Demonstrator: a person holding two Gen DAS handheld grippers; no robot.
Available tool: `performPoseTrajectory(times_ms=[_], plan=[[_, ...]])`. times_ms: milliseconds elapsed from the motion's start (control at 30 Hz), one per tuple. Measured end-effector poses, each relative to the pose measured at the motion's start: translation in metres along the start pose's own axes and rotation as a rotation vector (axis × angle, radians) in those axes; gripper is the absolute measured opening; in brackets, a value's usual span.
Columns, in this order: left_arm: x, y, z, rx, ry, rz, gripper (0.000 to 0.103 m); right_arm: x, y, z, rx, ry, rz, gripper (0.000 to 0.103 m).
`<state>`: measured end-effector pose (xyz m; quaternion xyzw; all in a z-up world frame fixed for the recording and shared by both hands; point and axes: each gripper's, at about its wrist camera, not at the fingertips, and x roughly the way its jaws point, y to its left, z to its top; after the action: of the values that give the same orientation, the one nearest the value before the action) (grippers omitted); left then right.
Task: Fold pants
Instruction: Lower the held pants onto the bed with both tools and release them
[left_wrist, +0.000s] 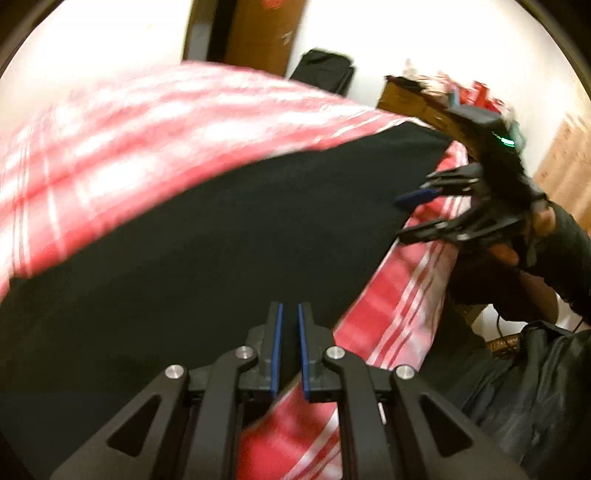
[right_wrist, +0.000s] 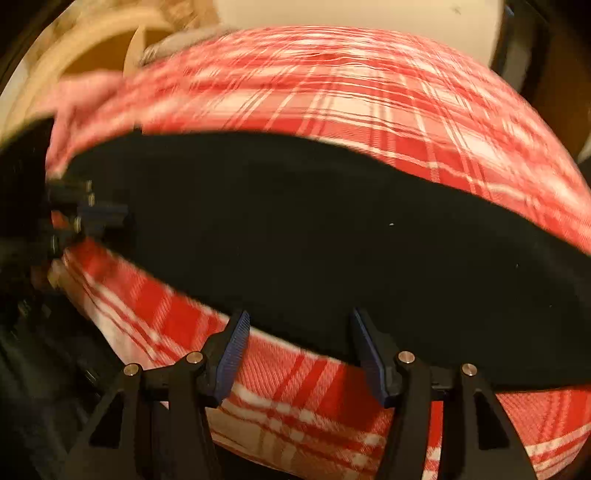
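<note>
Black pants lie flat in a long band on a red and white plaid blanket; they also show in the right wrist view. My left gripper hovers over the near edge of the pants with its jaws nearly together, a narrow gap between the blue pads, nothing in it. My right gripper is open wide at the near edge of the pants, empty. It shows in the left wrist view at the pants' far right end. The left gripper shows blurred at the left.
The plaid blanket covers a bed. A dark bag lies beside the bed at the right. A black case and cluttered cardboard boxes stand by the back wall. A wooden frame shows at upper left.
</note>
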<state>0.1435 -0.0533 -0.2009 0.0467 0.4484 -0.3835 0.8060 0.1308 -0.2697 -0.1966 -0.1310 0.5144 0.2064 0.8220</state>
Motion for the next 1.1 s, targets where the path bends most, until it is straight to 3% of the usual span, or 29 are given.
performPoseTrajectory(times_ms=[67,133,233,367,433,600,833,933,1100], plan=[[-0.005,0.007,-0.010,-0.028,-0.016,-0.046,0.010,-0.005,-0.001,0.003,-0.006,0.031,0.007,0.059],[-0.011,0.007,-0.013,-0.024,-0.024,-0.046,0.010,-0.011,-0.005,0.012,-0.010,0.044,0.022,0.059],[-0.024,0.006,-0.016,-0.004,-0.056,-0.018,0.012,-0.025,-0.005,0.036,-0.023,-0.010,0.038,0.058],[-0.050,0.014,-0.014,-0.002,-0.116,0.059,0.033,-0.037,0.006,0.084,-0.076,-0.082,0.066,0.059],[-0.065,0.024,-0.018,-0.007,-0.144,0.108,0.038,-0.035,0.020,0.109,-0.121,-0.105,0.075,0.059],[-0.088,0.054,-0.025,-0.087,-0.177,0.250,0.038,-0.013,0.064,0.156,-0.221,-0.115,0.127,0.059],[-0.090,0.089,-0.056,-0.239,-0.180,0.318,0.038,0.031,0.121,0.200,-0.297,-0.069,0.225,0.058],[-0.085,0.090,-0.060,-0.247,-0.178,0.328,0.042,0.049,0.135,0.218,-0.271,-0.047,0.289,0.059],[-0.082,0.090,-0.061,-0.238,-0.171,0.411,0.045,0.079,0.149,0.242,-0.139,-0.026,0.429,0.058]])
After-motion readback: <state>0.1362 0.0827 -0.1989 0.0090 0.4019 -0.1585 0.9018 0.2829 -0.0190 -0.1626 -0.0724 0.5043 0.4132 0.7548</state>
